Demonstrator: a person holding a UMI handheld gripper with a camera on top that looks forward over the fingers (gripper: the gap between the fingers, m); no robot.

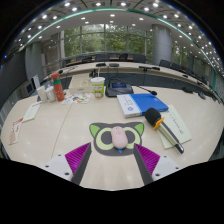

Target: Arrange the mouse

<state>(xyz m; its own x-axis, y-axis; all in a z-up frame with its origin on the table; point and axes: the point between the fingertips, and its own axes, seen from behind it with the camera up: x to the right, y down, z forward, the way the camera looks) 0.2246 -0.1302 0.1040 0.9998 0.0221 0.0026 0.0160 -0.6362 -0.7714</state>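
While the pink mouse point(118, 137) sits on its cat-shaped mouse pad point(113, 139) just ahead of the tool point(111, 160), the job looks hardly begun. The tool is wide open and holds nothing. It must yet grab the mouse on the surface point(70, 120).

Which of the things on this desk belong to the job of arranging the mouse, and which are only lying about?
For the job:
- pink mouse, between the fingers of the hand-held gripper, which looks open
- dark cat-shaped mouse pad under it

Just lying about:
- blue book
- brush with yellow head
- white cup
- bottles
- papers
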